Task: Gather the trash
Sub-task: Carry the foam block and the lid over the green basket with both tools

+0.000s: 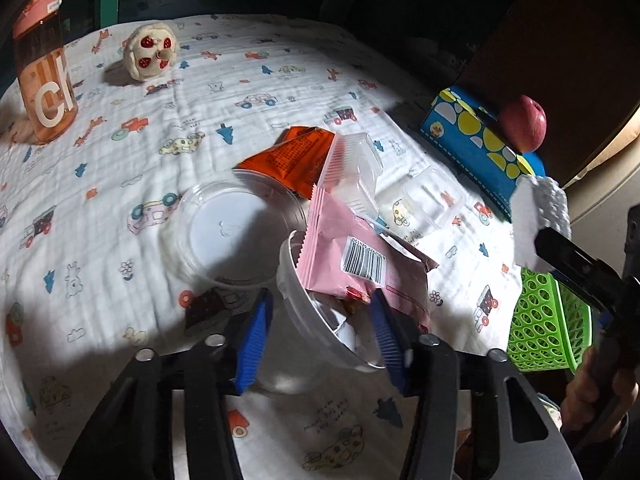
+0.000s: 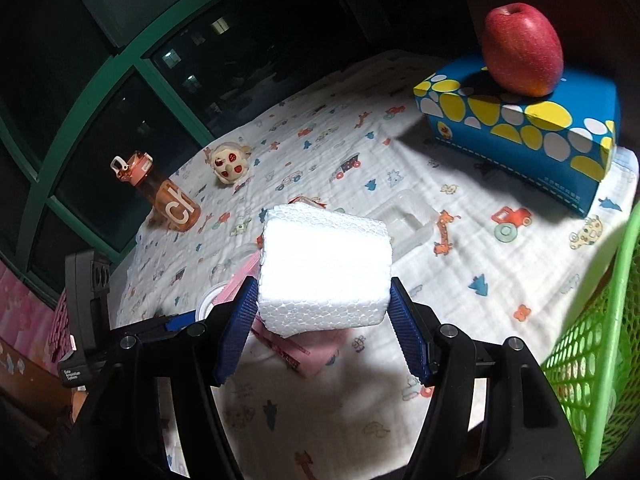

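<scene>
The foam block point(image 2: 324, 268) sits between the right gripper point(image 2: 324, 320)'s jaws, pinched from both sides by the blue pads and raised above the table point(image 2: 460, 280). In the left wrist view the same block point(image 1: 536, 220) shows at the tip of that gripper, above the green basket point(image 1: 544, 320). In the right wrist view the basket point(image 2: 592, 340) stands just to the right of the jaws.

The left gripper point(image 1: 320, 336) has its jaws on either side of a clear plastic cup point(image 1: 320, 312) lying tilted on the table point(image 1: 120, 160), with a pink wrapper point(image 1: 344, 252) stuffed in its mouth; the right pad touches the cup's rim, and whether the left pad presses it I cannot tell. Just beyond the jaws lie a clear lid point(image 1: 236, 232), an orange wrapper point(image 1: 296, 156) and a clear ribbed tray point(image 1: 356, 172), piled together. A second clear tray point(image 1: 432, 200) lies a little right of them. A small dark wrapper point(image 1: 208, 312) lies just left of the left pad.

Farther out, a blue box point(image 2: 520, 124) carries a red apple point(image 2: 520, 48) to the right beyond the jaws. An orange bottle point(image 2: 168, 196) and a small cream toy point(image 2: 230, 164) stand far to the left, near the table's edge by a dark window point(image 2: 140, 60).
</scene>
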Tool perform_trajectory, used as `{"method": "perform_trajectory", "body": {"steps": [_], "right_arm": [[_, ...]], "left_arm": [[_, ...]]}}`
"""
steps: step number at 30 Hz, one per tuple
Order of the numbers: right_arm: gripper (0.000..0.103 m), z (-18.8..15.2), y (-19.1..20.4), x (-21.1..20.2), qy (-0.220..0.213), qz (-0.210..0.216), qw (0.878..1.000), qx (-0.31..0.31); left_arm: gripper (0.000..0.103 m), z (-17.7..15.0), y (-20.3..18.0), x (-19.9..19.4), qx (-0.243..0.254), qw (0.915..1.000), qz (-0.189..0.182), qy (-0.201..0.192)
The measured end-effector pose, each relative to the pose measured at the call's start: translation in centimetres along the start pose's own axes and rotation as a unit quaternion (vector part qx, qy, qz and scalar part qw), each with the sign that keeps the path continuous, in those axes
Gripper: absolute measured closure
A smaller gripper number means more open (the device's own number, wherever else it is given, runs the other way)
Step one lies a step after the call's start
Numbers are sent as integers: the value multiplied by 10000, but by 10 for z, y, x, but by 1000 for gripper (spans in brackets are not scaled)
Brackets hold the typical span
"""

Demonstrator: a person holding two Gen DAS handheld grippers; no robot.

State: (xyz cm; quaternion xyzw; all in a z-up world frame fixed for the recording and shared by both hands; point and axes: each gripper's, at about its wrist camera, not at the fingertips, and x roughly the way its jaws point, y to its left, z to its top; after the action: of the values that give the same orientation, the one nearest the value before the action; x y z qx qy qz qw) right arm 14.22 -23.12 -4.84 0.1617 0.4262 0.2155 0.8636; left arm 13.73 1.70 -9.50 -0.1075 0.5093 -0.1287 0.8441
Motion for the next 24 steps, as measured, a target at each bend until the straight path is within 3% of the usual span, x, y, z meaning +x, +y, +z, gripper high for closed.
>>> {"method": "perform_trajectory", "body": {"steps": [6, 14, 22, 24], "right_arm": [[38, -11, -2, -18, -127, -101, 9999, -27], [38, -20, -2, -33, -253, -142, 9996, -49], [38, -23, -2, -43, -359, -197, 9991, -95], [38, -24, -2, -43, -371, -210, 9990, -96]], "left_arm": [[84, -2, -11, -11, 215, 9996, 146, -129], [93, 1, -24, -44, 651, 9938, 695, -582], [93, 5, -27, -69, 851, 9811, 1386, -1049], [93, 8, -28, -76, 880, 9802, 1368, -1134]]}}
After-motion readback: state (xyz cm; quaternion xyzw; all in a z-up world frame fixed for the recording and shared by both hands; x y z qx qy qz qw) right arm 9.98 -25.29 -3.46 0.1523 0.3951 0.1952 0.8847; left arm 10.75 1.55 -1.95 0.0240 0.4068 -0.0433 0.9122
